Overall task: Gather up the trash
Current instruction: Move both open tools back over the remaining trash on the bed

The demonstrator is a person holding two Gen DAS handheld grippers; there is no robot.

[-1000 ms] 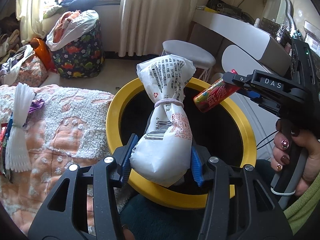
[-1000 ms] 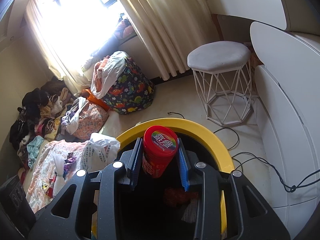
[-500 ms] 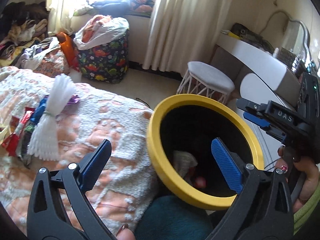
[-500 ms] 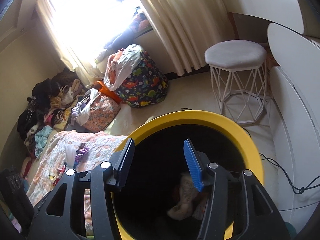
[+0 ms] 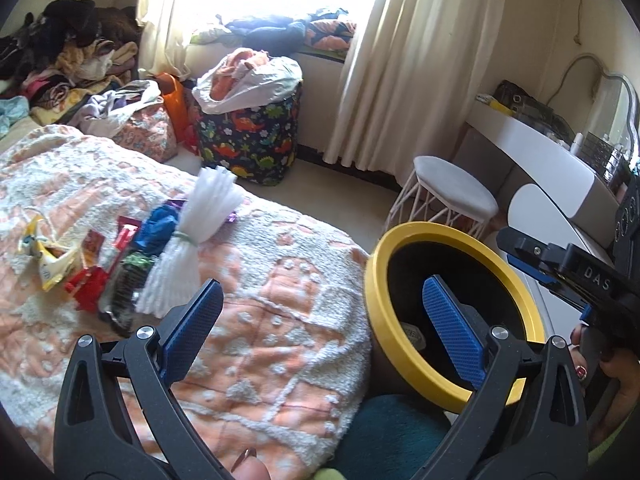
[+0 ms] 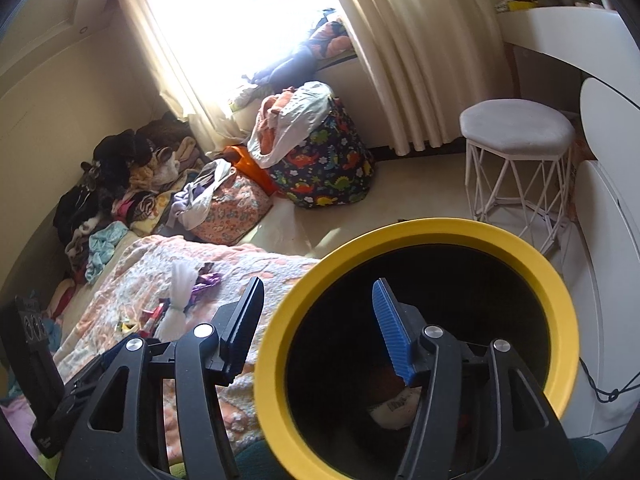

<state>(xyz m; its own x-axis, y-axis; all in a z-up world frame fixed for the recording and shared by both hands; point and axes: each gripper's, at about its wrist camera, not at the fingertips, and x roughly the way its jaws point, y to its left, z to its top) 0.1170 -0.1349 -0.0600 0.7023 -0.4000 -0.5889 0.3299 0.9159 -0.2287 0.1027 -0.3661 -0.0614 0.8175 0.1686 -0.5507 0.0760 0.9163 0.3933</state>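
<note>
Both grippers are empty — the left gripper (image 5: 320, 320) gapes wide, the right gripper (image 6: 316, 328) has just been opening. Past them, light crinkly wrappers (image 5: 86, 272) lie on the blanket (image 5: 280, 300) — pinch a flat edge.

R gripper (image 6: 316, 328) jaws just been opening, nothing btwn them, straddling yellow rim of black bin (image 6: 560, 292); white packet (image 6: 394, 404) inside.

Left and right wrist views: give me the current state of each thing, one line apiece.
Left hand-held gripper: open, empty.
Right hand-held gripper: open, empty, jaws just widening.
Yellow-rimmed bin: uncovered, trash inside.
White tied bundle: lying on blanket.
Wrappers: scattered on blanket, uncollected.
</note>
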